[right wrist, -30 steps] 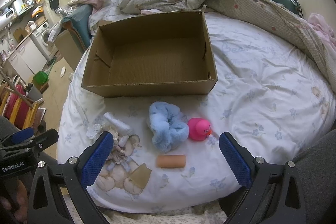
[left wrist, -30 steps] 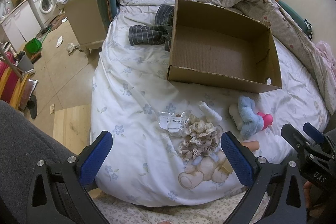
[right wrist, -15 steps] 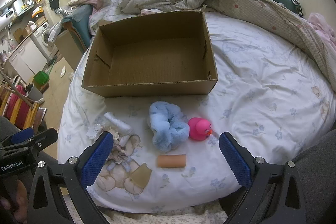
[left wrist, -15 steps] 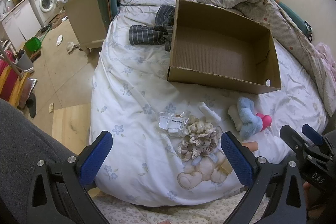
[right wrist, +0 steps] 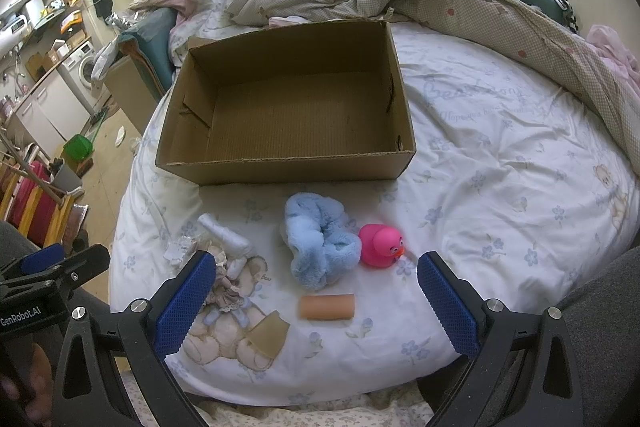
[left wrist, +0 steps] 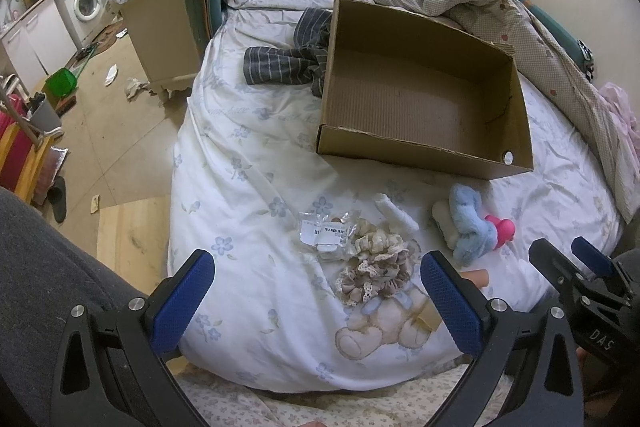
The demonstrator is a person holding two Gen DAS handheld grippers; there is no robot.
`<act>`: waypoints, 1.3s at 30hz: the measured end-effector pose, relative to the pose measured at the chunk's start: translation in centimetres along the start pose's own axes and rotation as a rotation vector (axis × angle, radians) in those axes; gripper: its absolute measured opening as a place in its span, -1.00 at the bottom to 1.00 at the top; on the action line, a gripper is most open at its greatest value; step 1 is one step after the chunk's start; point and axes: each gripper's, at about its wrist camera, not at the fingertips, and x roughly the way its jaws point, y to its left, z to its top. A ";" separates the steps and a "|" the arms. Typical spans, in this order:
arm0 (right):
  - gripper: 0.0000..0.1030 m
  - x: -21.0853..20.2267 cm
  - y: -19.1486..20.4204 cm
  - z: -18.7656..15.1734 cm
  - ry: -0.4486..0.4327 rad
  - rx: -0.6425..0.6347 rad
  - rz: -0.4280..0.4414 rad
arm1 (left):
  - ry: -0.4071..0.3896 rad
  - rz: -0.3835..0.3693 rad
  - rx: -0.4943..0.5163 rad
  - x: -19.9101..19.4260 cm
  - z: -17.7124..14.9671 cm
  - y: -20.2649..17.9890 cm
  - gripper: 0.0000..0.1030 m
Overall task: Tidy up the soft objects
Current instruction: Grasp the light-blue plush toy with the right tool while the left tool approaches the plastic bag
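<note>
Blue-padded, our left gripper (left wrist: 316,291) and right gripper (right wrist: 316,291) hover level over the bed's near edge, jaws spread wide, gripping nothing, facing the cardboard box (right wrist: 288,147).

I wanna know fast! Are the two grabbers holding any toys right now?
Left gripper: open, holding nothing.
Right gripper: open, holding nothing.

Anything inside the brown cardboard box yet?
No. The brown cardboard box shows only its bare corrugated floor in both views. The strip of floor right behind its near wall is hidden. The fluffy blue scrunchie and pink rubber duck lie outside, in front.
</note>
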 end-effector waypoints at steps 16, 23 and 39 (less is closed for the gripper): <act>1.00 0.0 0.0 0.0 0.001 0.000 -0.001 | 0.007 -0.007 -0.003 -0.1 0.0 -0.3 1.00; 1.00 0.2 -0.1 0.0 0.012 0.004 0.007 | 0.008 0.002 -0.009 -0.1 -0.1 -0.3 1.00; 0.64 10.5 -2.6 4.7 0.495 0.190 0.286 | 0.088 0.027 -0.103 1.9 -0.1 1.9 1.00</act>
